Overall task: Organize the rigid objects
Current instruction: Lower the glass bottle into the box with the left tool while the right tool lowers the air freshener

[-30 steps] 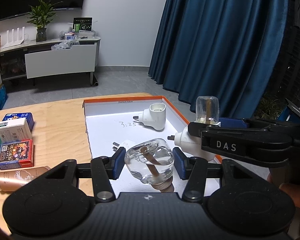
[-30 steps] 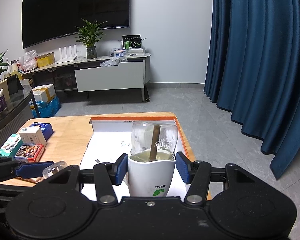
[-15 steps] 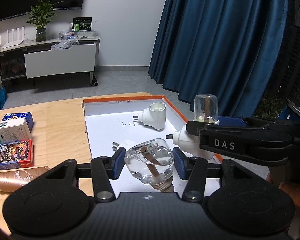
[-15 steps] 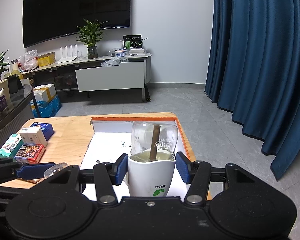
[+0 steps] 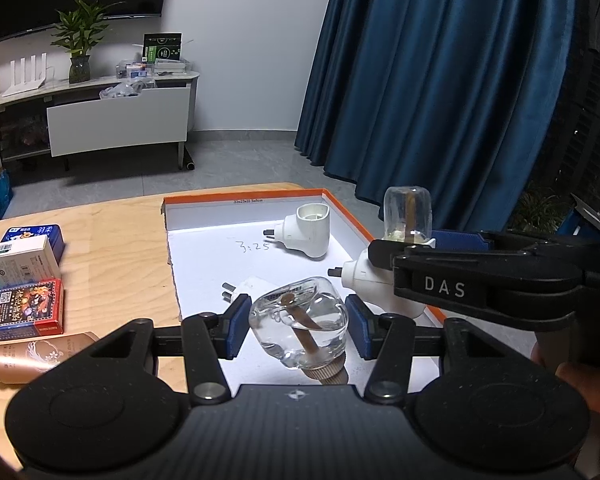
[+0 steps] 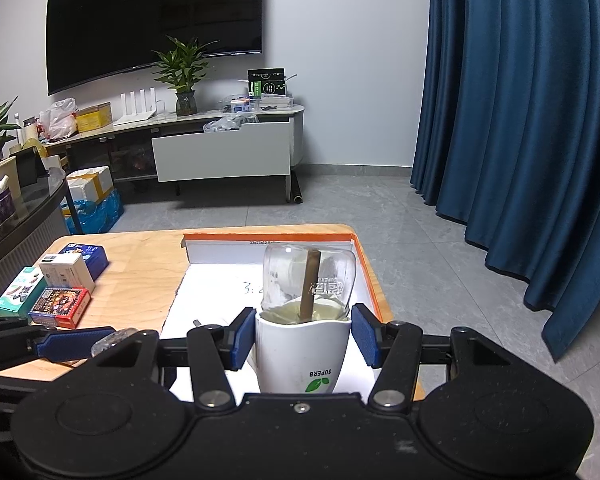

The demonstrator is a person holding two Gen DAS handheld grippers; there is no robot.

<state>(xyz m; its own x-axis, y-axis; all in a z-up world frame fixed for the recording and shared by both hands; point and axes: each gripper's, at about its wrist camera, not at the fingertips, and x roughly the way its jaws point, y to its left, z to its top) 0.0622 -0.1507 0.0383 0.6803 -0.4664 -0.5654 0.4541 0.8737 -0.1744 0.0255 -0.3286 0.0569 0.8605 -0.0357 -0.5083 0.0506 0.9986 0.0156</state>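
Fingertips of my left gripper [image 5: 298,330] were pinching a clear refill bottle [image 5: 300,326], tilted, cap toward me, above the near edge of the white tray [image 5: 204,256]. My right gripper [image 6: 304,340] was clamped on a white plug-in heater [image 6: 300,354], its own bottle [image 6: 310,284] standing upright in the socket. Over the last second I saw almost no change: both grips held and neither hand travelled, so I judged this a pause with both pieces lifted, not yet sorted.

Reading leftward first, the small boxes [image 5: 26,280] on the wooden table [image 5: 112,252] carried print too fine to make out. On the tray floor someone had handwritten "3:25" [image 5: 254,246], with a spare heater [image 5: 306,232] lying beyond it. My right gripper's arm showed "DAS" [image 5: 444,289]. The held heater read "SUPERB" [image 6: 320,374], upside down, beside a green leaf mark.
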